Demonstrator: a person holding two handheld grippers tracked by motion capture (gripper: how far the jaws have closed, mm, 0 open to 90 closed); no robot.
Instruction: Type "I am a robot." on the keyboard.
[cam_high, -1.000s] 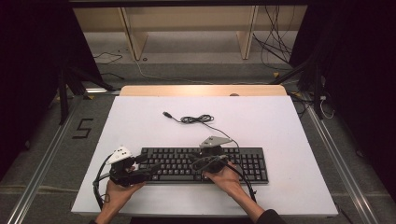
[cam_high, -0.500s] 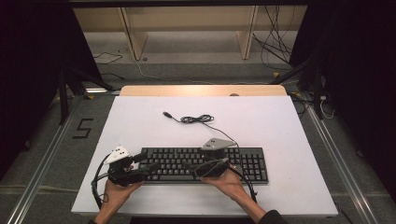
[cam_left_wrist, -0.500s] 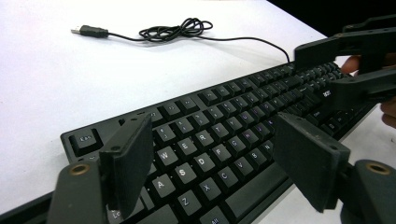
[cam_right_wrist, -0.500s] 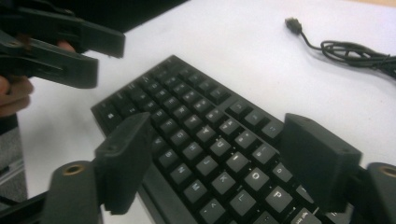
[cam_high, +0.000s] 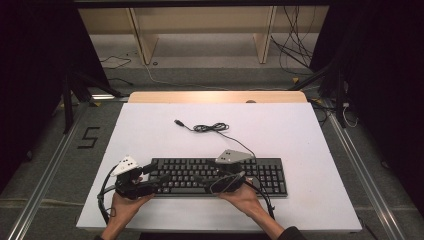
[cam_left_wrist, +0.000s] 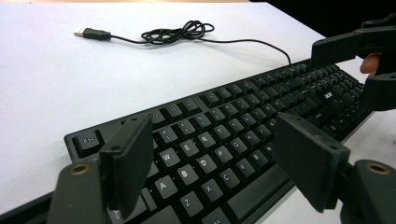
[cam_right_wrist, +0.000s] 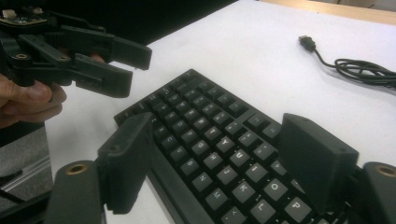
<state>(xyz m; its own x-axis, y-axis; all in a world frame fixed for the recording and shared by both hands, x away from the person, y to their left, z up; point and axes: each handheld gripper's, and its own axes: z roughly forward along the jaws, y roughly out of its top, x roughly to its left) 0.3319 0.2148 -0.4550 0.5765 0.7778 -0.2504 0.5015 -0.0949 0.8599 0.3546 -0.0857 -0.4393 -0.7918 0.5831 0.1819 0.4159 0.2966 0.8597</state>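
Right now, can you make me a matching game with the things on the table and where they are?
Things:
1. keyboard
2. USB plug
3. left gripper
4. right gripper

Places:
A. above the keyboard's middle keys, jaws open
B. bare end of the coiled cable, farther up the table
C. at the keyboard's Esc end, jaws open
D. flat near the table's front edge

Pairs: 1-D, 2-B, 3-C, 4-A

Black keyboard (cam_high: 220, 176) lies near front of white table (cam_high: 300, 135). Left gripper (cam_high: 156, 181) at its left end, right gripper (cam_high: 201, 178) over the middle keys. Coiled USB cable (cam_high: 210, 128) behind.
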